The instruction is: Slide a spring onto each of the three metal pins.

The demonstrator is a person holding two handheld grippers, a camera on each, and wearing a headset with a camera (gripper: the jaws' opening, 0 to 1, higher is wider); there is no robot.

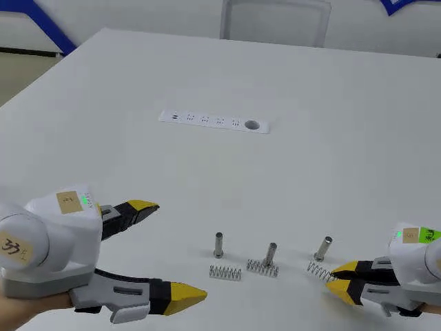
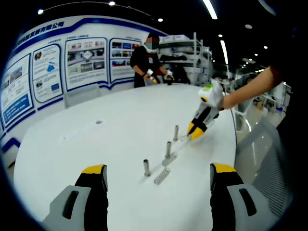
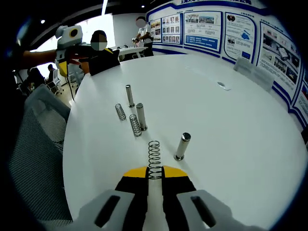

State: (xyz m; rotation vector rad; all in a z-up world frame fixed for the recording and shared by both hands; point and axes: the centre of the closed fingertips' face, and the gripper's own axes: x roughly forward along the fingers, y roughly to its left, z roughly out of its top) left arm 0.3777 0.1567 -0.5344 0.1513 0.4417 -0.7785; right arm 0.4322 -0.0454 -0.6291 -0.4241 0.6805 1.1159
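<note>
On the white table [image 1: 331, 138], close to my edge of it, I see three metal pins standing upright in a row: the left pin [image 1: 218, 244], the middle pin [image 1: 270, 254] and the right pin [image 1: 323, 247], each apart from its neighbours. A spring lies flat on the table in front of each one, and none is on a pin. The left spring [image 1: 225, 273] sits just in front of its pin without touching it. The middle spring [image 1: 262, 267] lies right at the foot of its pin, and I cannot tell whether they touch. The right spring [image 1: 318, 271] lies at a slant, near the right pin. My right gripper [image 1: 337, 277] is low over the table at the lower right, its yellow-tipped jaws clenched together on the near end of the right spring; in the right gripper view the coil runs straight out from between the tips, with the rest of it resting on the table beside the pin. My left gripper [image 1: 165, 252] hangs at the lower left, well away from the pins, its jaws spread wide and holding nothing. Farther back on the table lies a white power strip [image 1: 213, 121], and a grey chair [image 1: 275, 21] stands at the far edge.
</note>
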